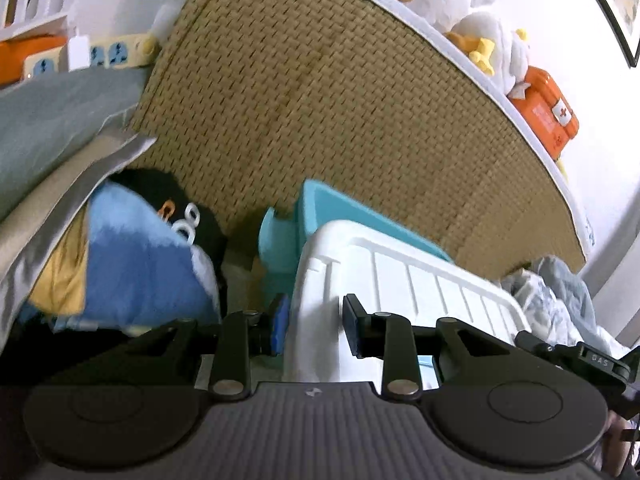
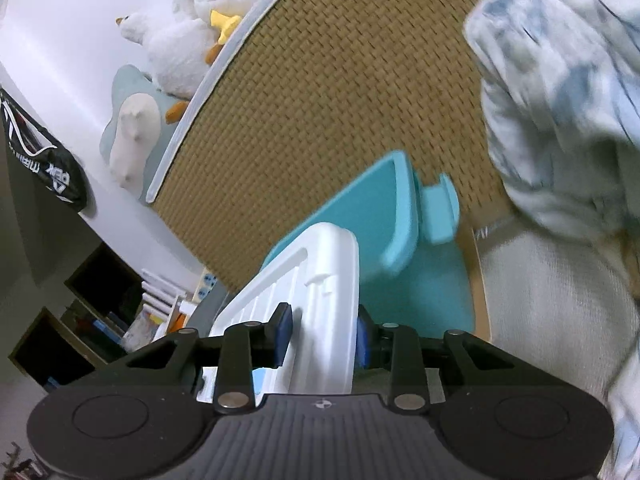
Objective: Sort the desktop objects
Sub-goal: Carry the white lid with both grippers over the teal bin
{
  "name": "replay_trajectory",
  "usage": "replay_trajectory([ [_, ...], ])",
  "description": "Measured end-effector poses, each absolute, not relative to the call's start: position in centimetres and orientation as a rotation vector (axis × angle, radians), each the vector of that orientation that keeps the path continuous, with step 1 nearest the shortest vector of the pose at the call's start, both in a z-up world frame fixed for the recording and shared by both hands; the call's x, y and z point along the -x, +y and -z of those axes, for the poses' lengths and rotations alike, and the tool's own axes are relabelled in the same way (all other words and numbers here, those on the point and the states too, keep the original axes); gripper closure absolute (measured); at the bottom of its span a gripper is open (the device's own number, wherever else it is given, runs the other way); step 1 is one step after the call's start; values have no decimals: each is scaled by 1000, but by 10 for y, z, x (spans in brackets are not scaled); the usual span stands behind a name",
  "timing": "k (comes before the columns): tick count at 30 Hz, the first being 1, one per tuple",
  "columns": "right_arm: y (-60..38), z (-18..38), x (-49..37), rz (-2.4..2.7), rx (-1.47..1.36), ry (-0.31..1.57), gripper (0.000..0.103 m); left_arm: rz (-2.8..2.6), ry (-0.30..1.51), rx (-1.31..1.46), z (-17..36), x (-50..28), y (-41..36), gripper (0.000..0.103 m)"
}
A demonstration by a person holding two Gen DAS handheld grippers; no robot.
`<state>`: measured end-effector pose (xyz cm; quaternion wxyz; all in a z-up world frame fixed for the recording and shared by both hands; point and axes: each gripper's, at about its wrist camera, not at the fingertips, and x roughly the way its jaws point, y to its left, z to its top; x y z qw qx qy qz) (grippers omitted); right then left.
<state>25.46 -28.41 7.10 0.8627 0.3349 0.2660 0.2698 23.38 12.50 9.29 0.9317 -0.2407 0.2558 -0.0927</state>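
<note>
My left gripper [image 1: 314, 326] and right gripper [image 2: 323, 334] each pinch an end of the white basket [image 1: 400, 276] — long axis spanning between them; a black bag [image 2: 44, 168] reads "PEAK".

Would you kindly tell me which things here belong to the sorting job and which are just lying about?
In the job:
white bin, gripped by the left gripper and right gripper
teal bin behind it

Lying about:
plush ducks
orange first-aid case
power strip
crumpled blue-white cloth
woven mat
</note>
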Motion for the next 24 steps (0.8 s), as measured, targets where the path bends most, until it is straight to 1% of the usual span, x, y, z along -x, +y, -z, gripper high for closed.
replay_trajectory([
  [11,-278,-81,-320,-515,-658,551,64,158,539,409,-105,-294,114,70],
  [24,-268,-82,-366,-458,-593,548,58,145,565,389,-101,-335,111,70],
])
